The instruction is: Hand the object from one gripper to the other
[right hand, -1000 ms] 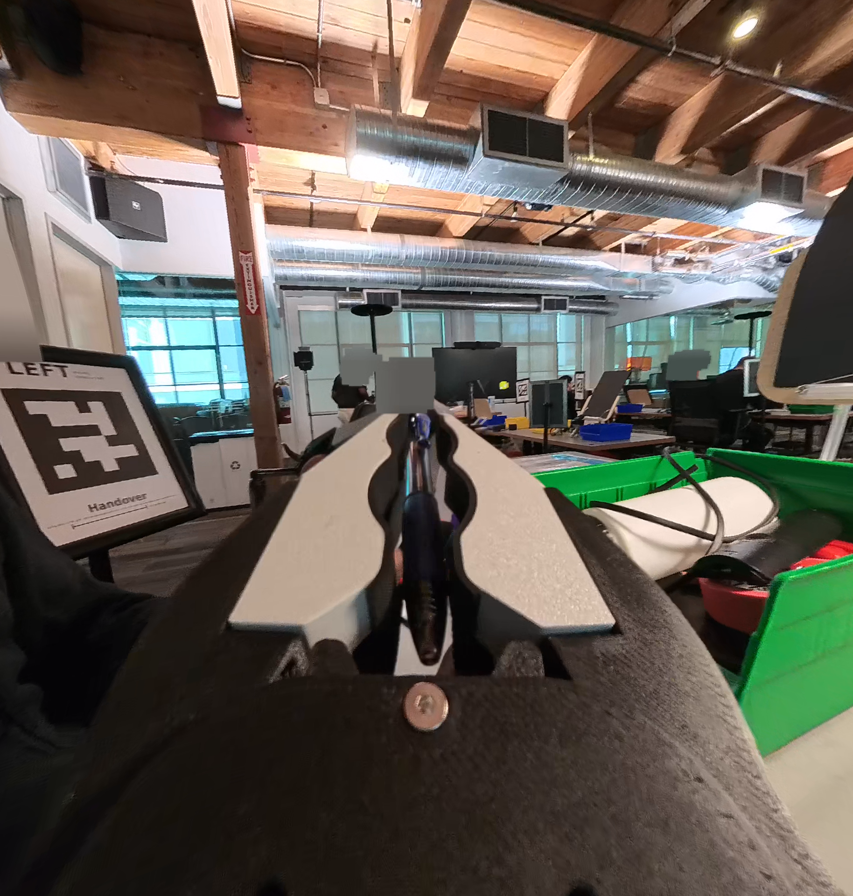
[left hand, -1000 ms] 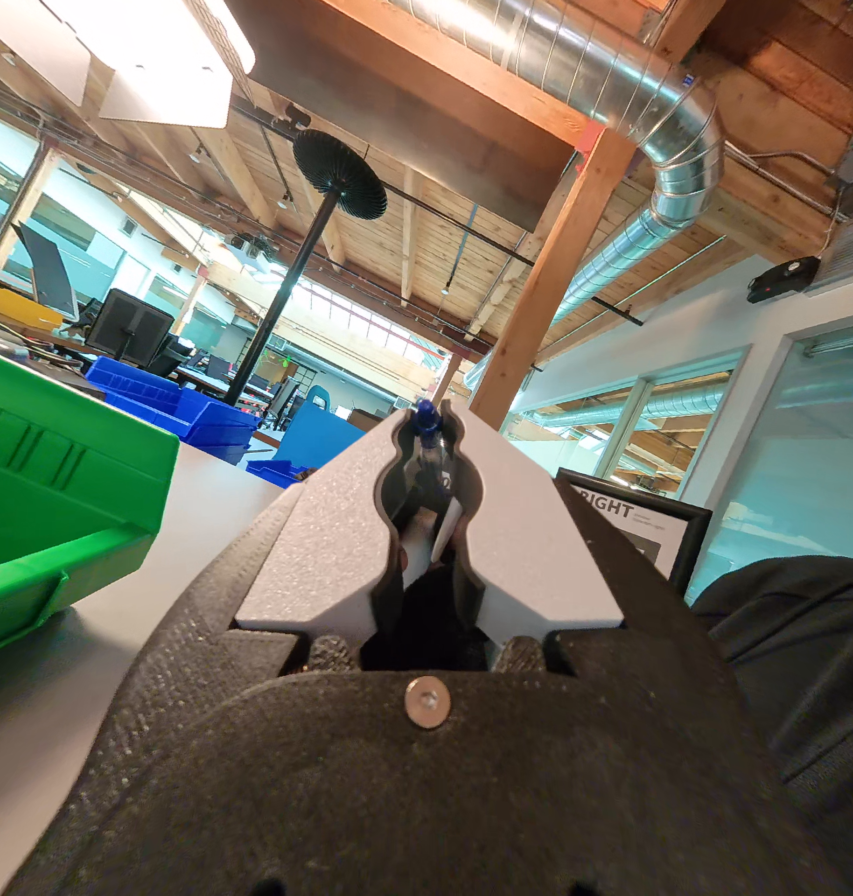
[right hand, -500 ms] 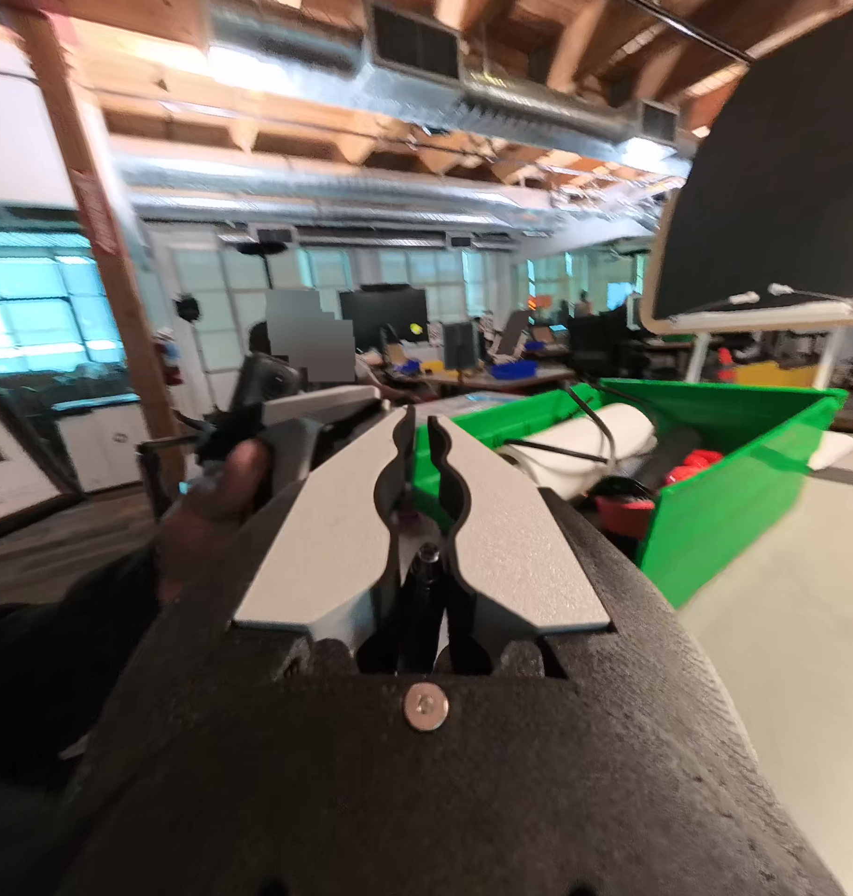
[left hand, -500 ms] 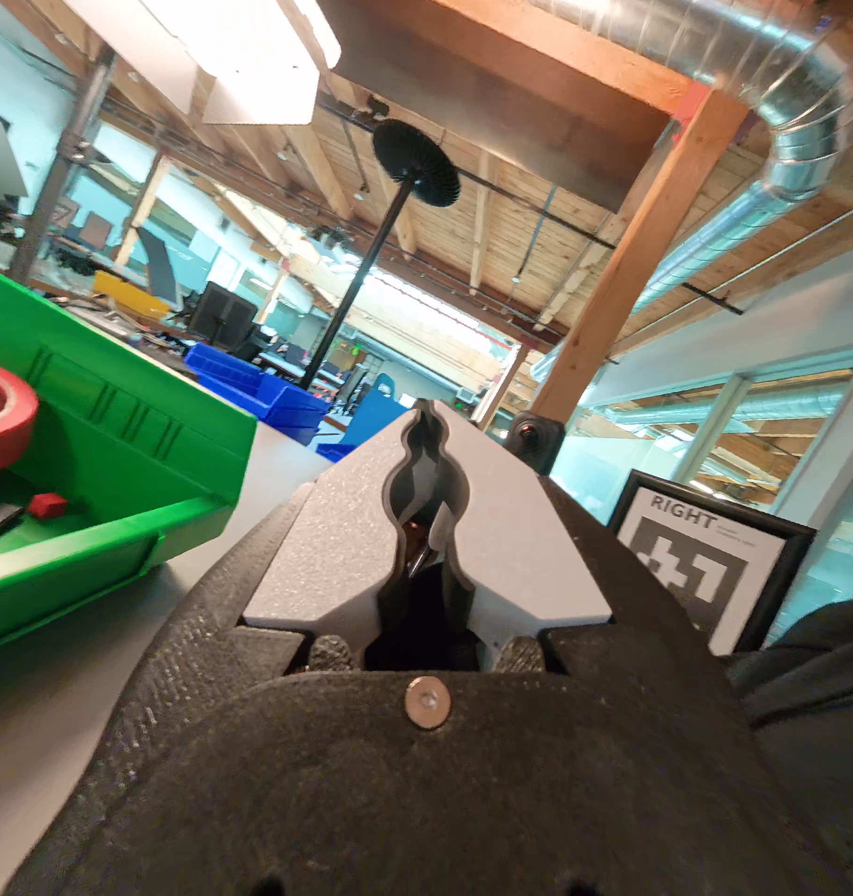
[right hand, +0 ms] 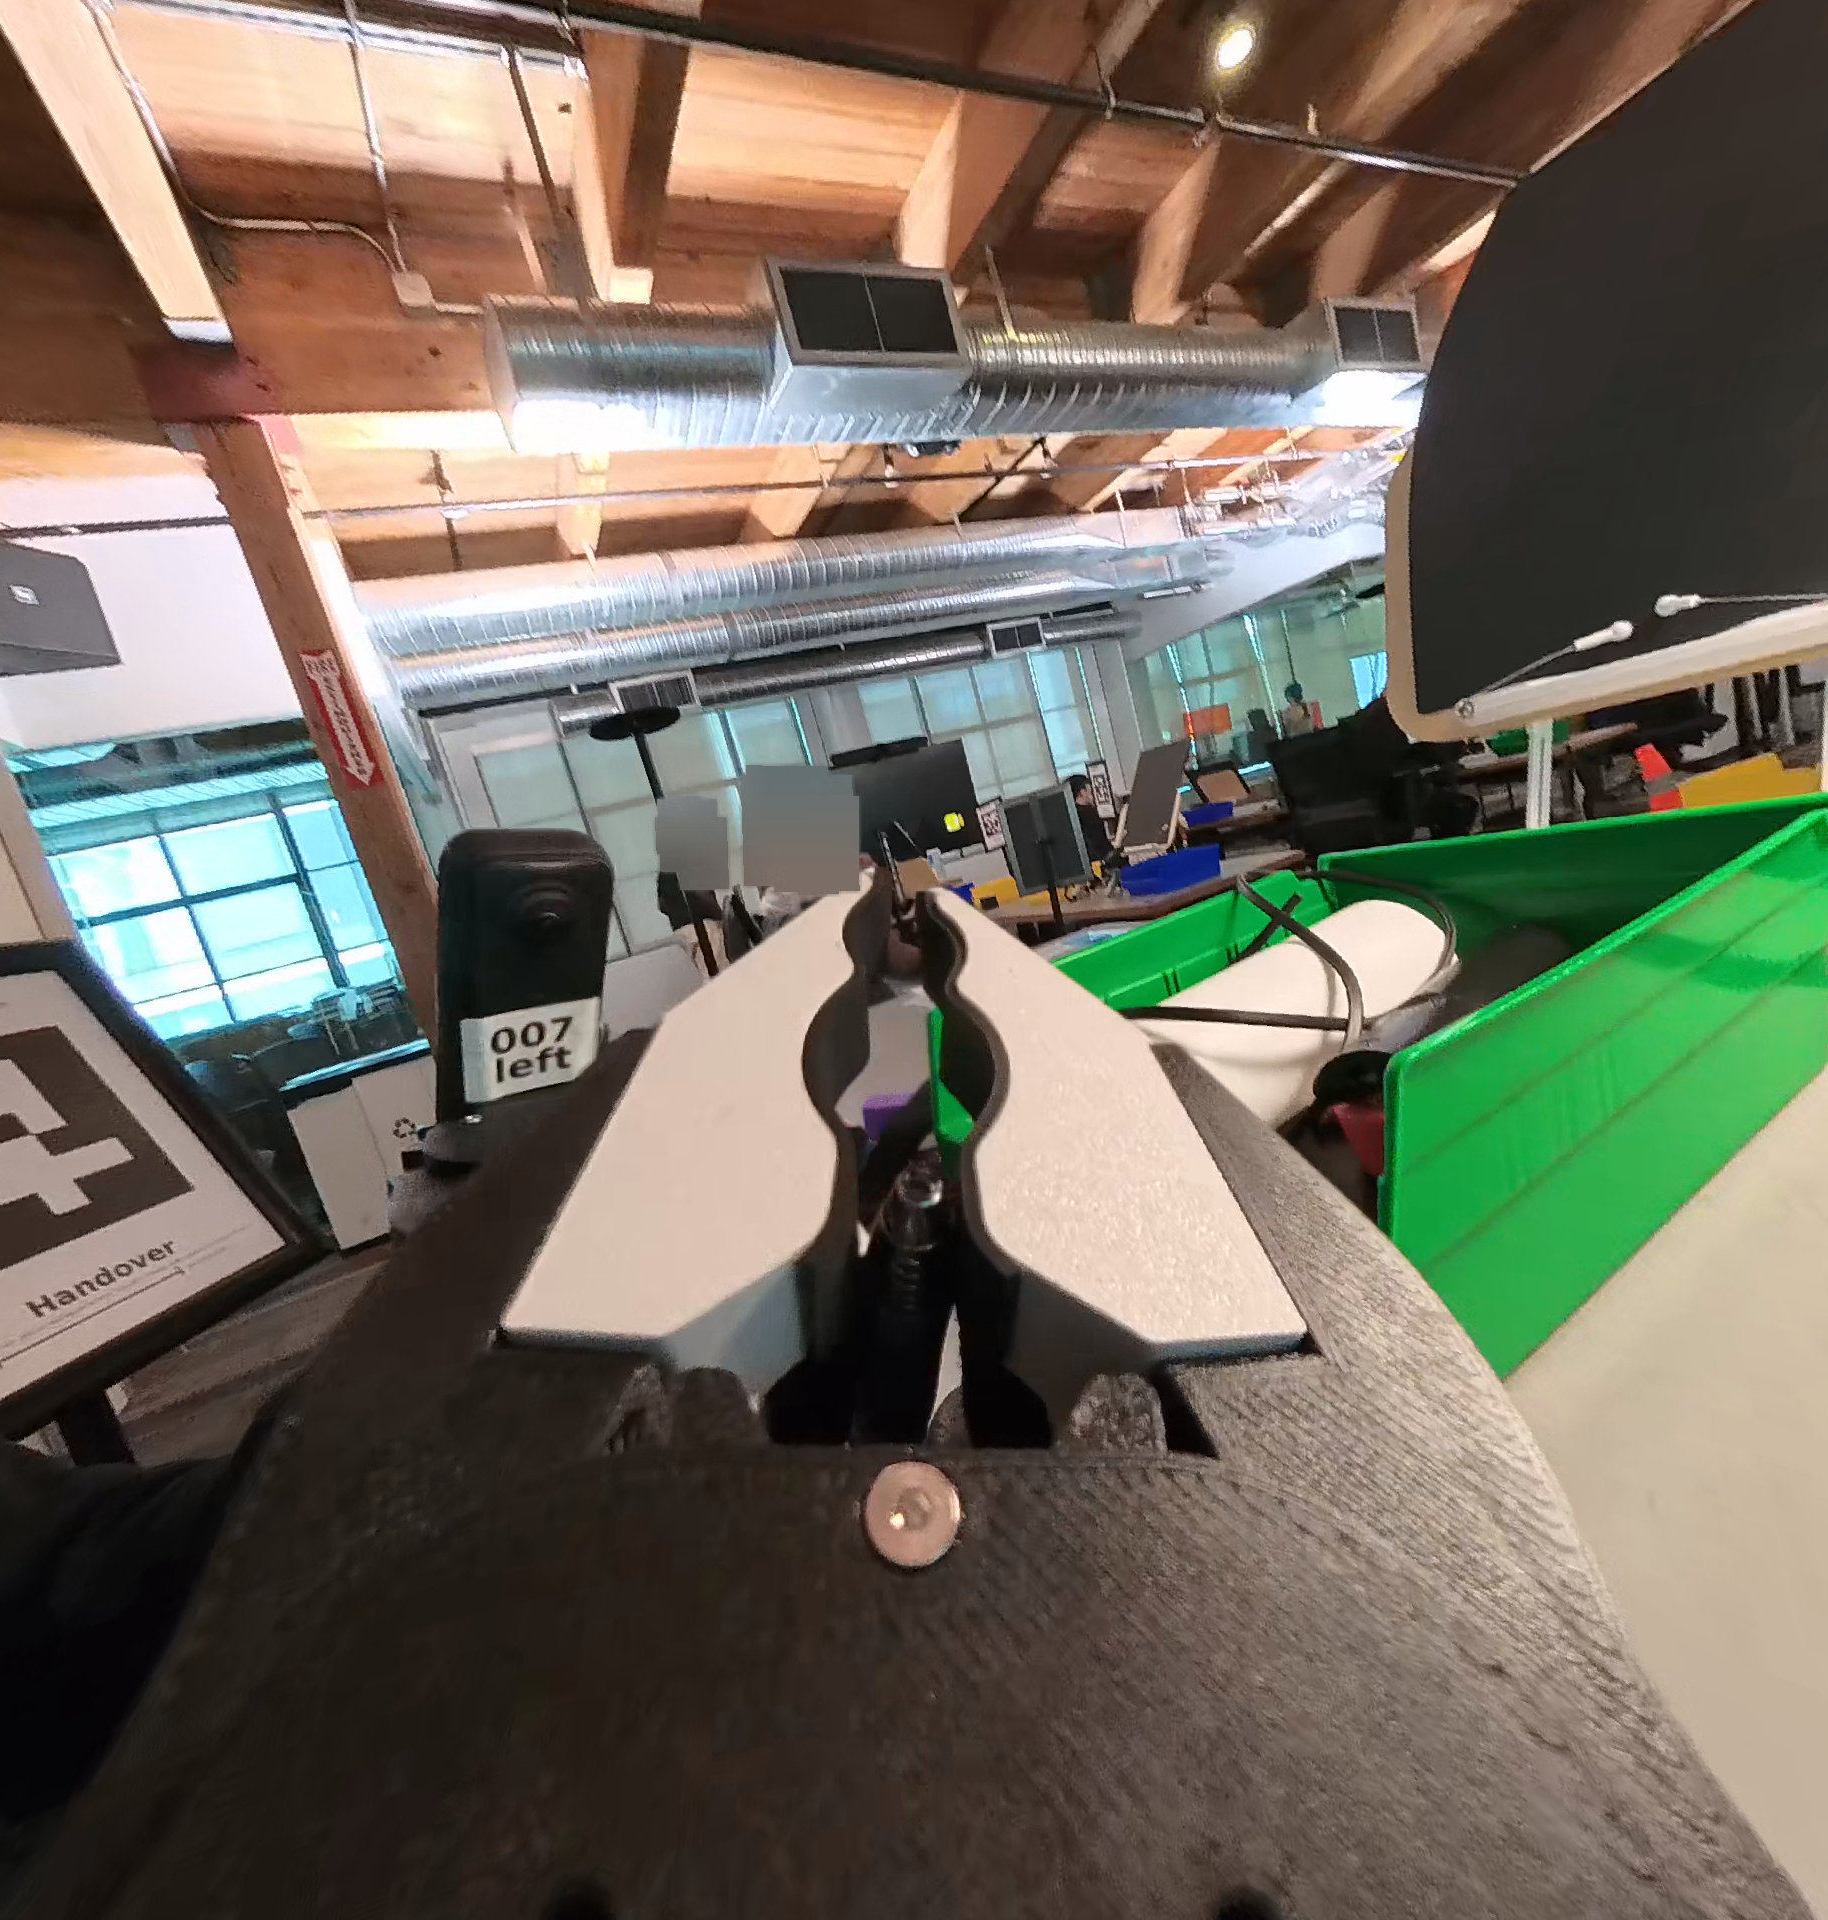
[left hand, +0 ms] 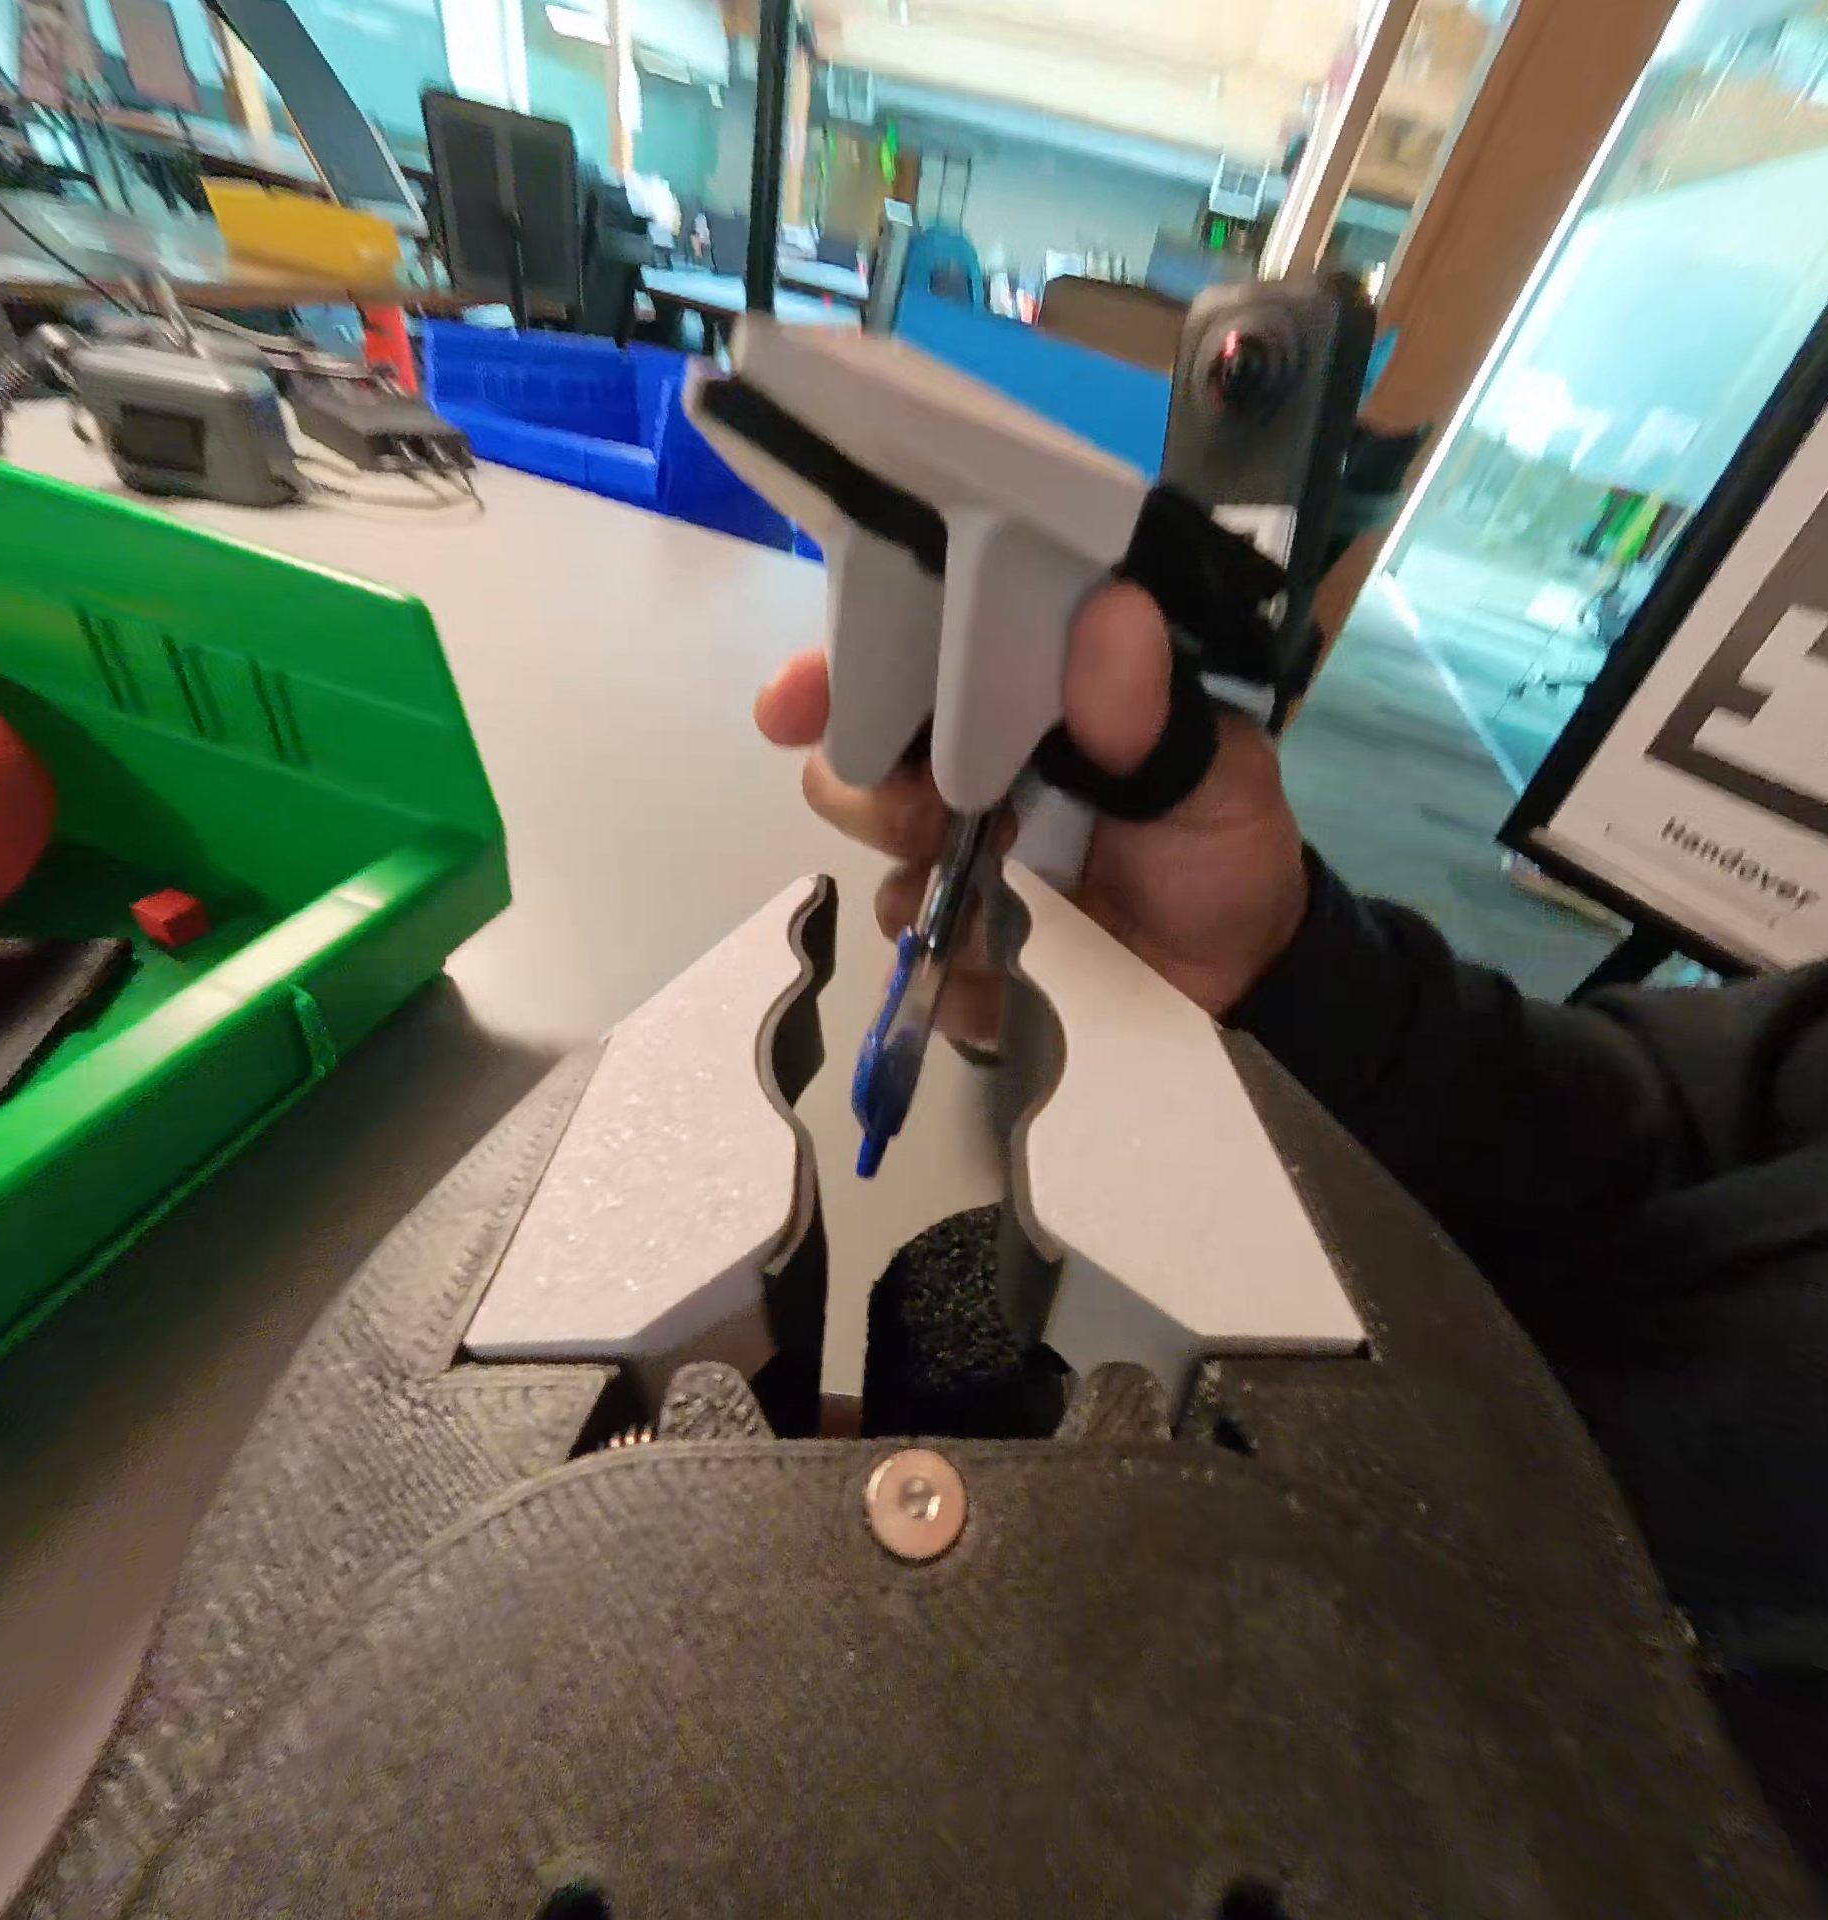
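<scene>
Left grey two-finger claw gapes open round slim blue-and-clear plastic pen; right grey claw pinches pen top. Risk: early release before left closes, pen drops

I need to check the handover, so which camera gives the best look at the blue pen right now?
The left wrist view. There the pen hangs from the right gripper between the left gripper's open fingers, most of its length visible. The right wrist view shows only a foreshortened bit of the pen between the right gripper's nearly closed fingers.
</scene>
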Available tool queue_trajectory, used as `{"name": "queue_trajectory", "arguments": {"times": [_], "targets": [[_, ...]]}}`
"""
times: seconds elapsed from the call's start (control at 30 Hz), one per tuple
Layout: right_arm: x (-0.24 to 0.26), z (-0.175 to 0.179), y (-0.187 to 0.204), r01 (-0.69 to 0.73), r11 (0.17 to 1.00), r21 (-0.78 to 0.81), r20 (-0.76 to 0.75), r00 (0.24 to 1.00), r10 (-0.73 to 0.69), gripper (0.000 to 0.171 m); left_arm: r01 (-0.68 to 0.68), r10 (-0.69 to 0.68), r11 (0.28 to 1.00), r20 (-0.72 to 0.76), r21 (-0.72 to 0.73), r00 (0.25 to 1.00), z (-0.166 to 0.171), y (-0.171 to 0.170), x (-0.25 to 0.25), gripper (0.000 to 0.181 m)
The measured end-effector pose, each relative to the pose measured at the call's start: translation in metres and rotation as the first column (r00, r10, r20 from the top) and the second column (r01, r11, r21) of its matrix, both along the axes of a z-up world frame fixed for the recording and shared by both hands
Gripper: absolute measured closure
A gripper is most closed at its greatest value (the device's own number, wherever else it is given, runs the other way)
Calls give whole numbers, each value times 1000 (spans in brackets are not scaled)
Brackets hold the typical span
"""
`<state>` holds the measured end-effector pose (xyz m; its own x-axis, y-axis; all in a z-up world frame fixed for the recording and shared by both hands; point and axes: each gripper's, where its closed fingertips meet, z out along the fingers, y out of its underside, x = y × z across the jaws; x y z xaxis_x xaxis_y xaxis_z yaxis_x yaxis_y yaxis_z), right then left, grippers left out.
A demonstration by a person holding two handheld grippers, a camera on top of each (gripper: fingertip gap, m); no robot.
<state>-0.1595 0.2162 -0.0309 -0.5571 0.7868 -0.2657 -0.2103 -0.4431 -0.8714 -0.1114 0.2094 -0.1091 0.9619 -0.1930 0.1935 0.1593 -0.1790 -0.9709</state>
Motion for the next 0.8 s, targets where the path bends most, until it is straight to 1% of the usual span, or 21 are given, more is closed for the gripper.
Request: {"name": "queue_trajectory", "arguments": {"times": [0.1,0.2,0.27,0.3,0.33,0.37,0.4,0.47,0.5,0.57,0.63,0.7,0.8], "targets": [[5,6,2,-10,1000,-23,-38,999,10,166,41,-46,993,-50,-113,998,-17,0,10,149],[11,12,0,-38,999,-35,-77,996,35,166,9,-25,987,-99,-158,995,-25,3,10,149],[12,13,-3,-44,999,-27,-85,996,41,164,11,-29,987,-112,-163,993,-26,3,11,162],[13,13,-2,-40,999,-26,-89,995,38,163,11,-29,987,-110,-160,993,-26,3,11,163],[12,13,-1,-32,999,-27,-88,996,30,159,19,-35,988,-103,-150,994,-24,2,12,163],[11,12,0,-23,999,-28,-79,997,21,150,32,-45,991,-93,-134,995,-22,1,13,164],[9,10,-1,-20,1000,-20,-63,998,19,144,41,-50,993,-80,-108,996,-17,0,13,165],[4,5,-5,-18,1000,10,-30,999,18,124,12,-13,999,-40,-43,999,-7,-1,3,166],[2,2,-7,-14,1000,24,-13,1000,15,117,20,-21,1000,-11,-22,1000,-3,-3,1,166],[-2,-3,-8,-18,999,35,23,1000,17,118,18,-19,999,25,42,1000,7,-6,-4,166],[-5,-8,-12,-51,998,30,61,997,49,123,-8,5,995,31,96,1000,15,-9,-11,166],[-7,-14,-19,-90,995,42,96,992,86,126,-39,37,990,14,133,999,20,-10,-16,166],[-9,-23,-29,-124,989,86,137,984,111,127,-41,44,978,-10,205,999,33,-14,-15,166]]}}
